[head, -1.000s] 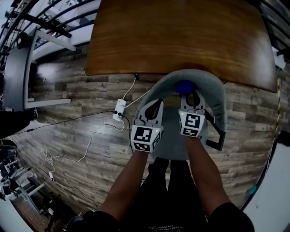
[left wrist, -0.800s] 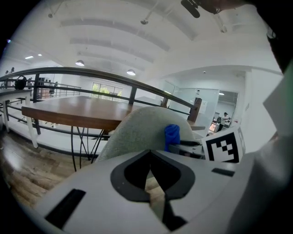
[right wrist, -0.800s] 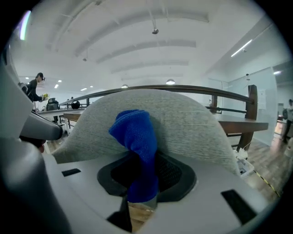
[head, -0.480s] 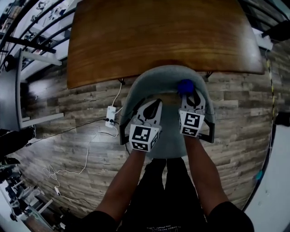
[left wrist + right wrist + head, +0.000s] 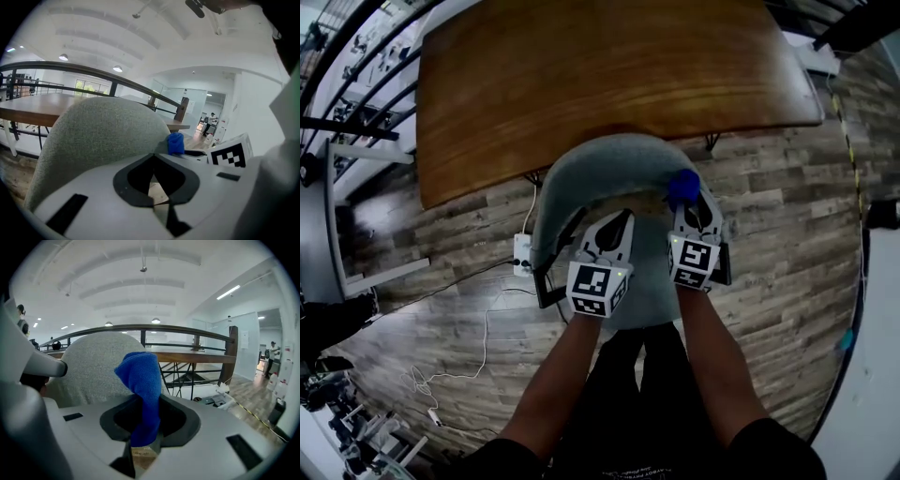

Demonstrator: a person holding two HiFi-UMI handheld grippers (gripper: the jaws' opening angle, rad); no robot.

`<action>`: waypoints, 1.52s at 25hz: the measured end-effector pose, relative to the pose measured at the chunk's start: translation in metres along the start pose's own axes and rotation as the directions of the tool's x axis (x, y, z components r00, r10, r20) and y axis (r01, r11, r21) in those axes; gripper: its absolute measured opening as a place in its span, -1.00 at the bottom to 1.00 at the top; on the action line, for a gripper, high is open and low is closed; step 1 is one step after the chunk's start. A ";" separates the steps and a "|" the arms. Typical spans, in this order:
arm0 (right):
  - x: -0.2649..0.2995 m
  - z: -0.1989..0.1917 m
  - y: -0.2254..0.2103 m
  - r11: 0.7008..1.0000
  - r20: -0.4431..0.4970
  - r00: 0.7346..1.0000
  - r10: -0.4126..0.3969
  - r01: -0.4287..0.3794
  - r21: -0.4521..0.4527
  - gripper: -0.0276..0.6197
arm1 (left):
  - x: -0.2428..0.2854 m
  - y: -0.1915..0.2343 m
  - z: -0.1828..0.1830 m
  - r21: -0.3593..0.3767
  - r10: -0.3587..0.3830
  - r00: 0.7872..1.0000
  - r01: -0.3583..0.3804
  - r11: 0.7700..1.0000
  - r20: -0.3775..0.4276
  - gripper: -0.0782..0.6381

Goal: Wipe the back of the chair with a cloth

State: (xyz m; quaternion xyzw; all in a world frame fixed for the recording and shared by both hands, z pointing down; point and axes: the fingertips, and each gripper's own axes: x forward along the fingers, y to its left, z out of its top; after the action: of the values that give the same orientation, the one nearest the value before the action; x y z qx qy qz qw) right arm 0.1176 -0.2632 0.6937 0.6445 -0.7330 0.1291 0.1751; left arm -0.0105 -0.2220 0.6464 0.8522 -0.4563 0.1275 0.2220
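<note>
Wiping: cloth (image 5: 681,185) nears chair back (image 5: 591,173)
My right tongs (image 5: 692,199) clamp it, left tongs (image 5: 622,217) together, empty; I'd press flat ahead, stroking evenly.

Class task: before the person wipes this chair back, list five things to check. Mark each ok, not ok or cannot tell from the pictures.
1. Blue microfibre cloth clamped in the right hand-held gripper: ok.
2. Cloth end stands free beyond the jaws, ready for wiping: ok.
3. Cloth touching the grey fabric chair back: cannot tell.
4. Left hand-held gripper shut, empty and apart from the cloth: ok.
5. Gap between the chair back and the brown wooden table: cannot tell.
</note>
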 end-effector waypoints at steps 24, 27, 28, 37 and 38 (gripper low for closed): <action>-0.017 -0.030 0.235 0.835 -0.042 0.853 0.521 -0.519 -0.182 -0.59 | -0.103 0.120 -0.056 -0.173 0.323 0.946 -0.317 0.932 0.005 -0.76; -0.023 -0.037 0.274 0.770 -0.054 0.792 0.608 -0.605 -0.200 -0.59 | -0.121 0.131 -0.069 -0.218 0.377 0.926 -0.367 0.904 0.005 -0.76; -0.025 -0.040 0.284 0.752 -0.056 0.774 0.631 -0.627 -0.202 -0.59 | -0.127 0.133 -0.074 -0.234 0.397 0.918 -0.384 0.893 0.008 -0.76; -0.019 -0.050 0.328 0.686 -0.048 0.707 0.706 -0.699 -0.200 -0.59 | -0.148 0.152 -0.085 -0.253 0.462 0.886 -0.437 0.863 0.046 -0.76; -0.015 -0.049 0.330 0.683 -0.046 0.704 0.709 -0.701 -0.204 -0.59 | -0.147 0.154 -0.084 -0.252 0.466 0.884 -0.440 0.862 0.049 -0.76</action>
State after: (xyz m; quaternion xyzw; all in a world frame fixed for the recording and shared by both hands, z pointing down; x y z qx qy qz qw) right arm -0.2026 -0.1844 0.7437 0.2937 -0.9365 0.0983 0.1644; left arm -0.2211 -0.1487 0.6980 0.6944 -0.6669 0.0752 0.2595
